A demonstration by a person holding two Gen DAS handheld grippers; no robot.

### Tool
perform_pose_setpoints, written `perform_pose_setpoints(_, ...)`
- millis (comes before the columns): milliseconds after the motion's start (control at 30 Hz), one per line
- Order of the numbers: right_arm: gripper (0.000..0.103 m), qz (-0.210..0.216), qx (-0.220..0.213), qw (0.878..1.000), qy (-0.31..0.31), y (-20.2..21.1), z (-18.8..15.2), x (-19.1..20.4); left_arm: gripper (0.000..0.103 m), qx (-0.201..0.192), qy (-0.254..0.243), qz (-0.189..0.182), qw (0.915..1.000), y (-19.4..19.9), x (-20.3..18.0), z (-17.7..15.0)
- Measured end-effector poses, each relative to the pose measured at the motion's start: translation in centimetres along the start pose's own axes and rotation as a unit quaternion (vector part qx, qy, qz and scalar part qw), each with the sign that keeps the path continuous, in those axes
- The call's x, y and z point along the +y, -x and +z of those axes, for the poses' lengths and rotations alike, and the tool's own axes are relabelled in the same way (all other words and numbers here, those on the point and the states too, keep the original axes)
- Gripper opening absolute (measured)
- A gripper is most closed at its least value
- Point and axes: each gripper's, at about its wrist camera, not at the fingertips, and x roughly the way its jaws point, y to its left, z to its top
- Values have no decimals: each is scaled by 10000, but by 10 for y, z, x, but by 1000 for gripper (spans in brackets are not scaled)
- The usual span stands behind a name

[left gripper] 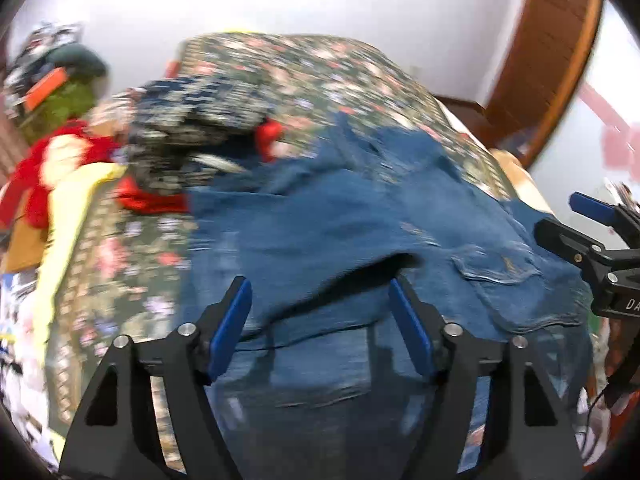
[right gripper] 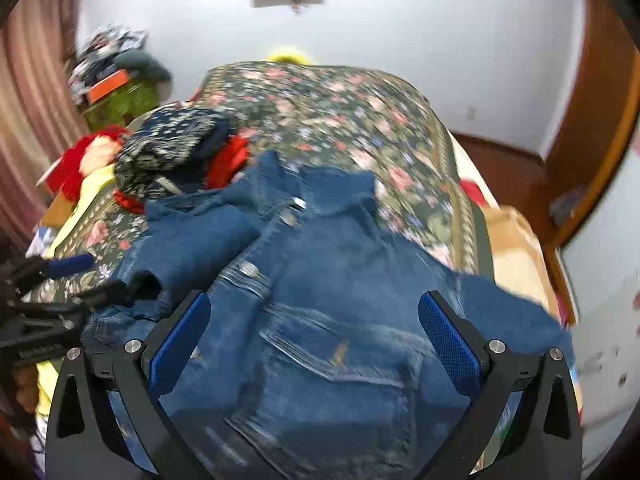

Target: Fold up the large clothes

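1. Nearest, the left gripper and right gripper each hover with fingers spread wide, holding nothing.
2. Beneath them, a blue denim jacket lies spread on the floral bed.
3. Farther back, a patterned navy garment sits over red cloth.
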Motion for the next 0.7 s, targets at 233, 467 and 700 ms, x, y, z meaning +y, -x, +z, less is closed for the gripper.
perform_pose_setpoints(233, 103, 380, 343, 9933, 1038, -29, 19, 62, 80, -138, 569, 730, 9956, 16, 69, -28)
perform_pose_setpoints(467, 103, 540, 931, 9586, 2635, -69, 8, 137, 80, 172, 1240, 1055, 9865, 10, 119, -67)
perform_pose_setpoints(700, 103, 342, 1249, 9036, 4084, -103, -4, 188, 80, 369, 1627, 1152, 9792, 7, 143, -95)
